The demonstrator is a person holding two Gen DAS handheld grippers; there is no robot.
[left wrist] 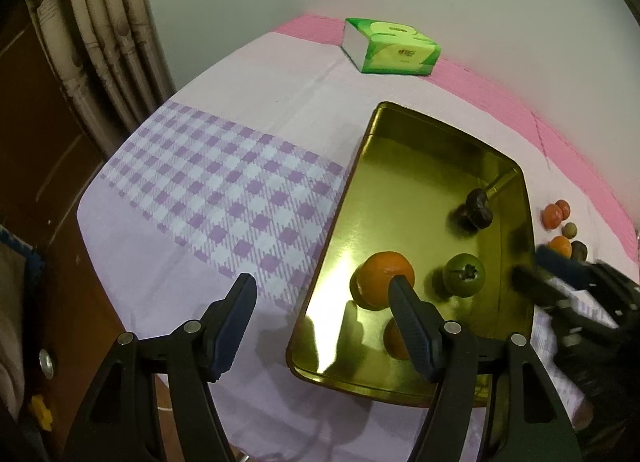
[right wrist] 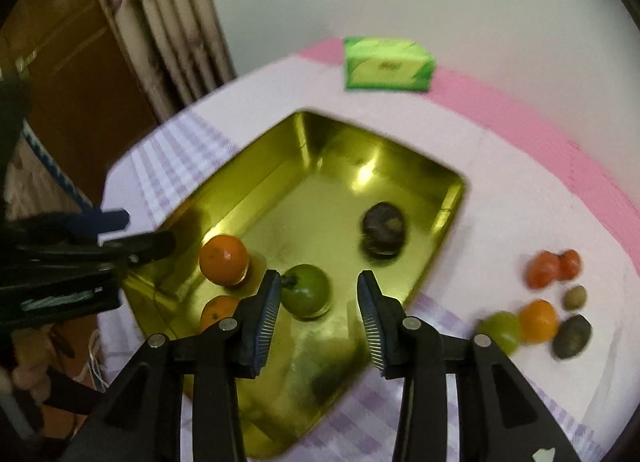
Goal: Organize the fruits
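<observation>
Lilac checked tablecloth [right wrist: 500, 197] bearing a gold tray [right wrist: 280, 197] with three fruits already in, a green fruit [right wrist: 306, 292] among them, six loose fruits [right wrist: 538, 320] awaiting at four o'clock; right gripper [right wrist: 316, 312] and left gripper [left wrist: 320, 322] both open, empty.

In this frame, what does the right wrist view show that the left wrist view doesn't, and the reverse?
Only the right wrist view: the right gripper head-on, open and empty above the green fruit, and a second green fruit in the loose pile on the cloth.

Only the left wrist view: the left gripper head-on, open and empty, and the wide purple checked patch beside the tray.

Both: the gold tray holding an orange, the green fruit and a dark fruit, plus the green tissue pack.
</observation>
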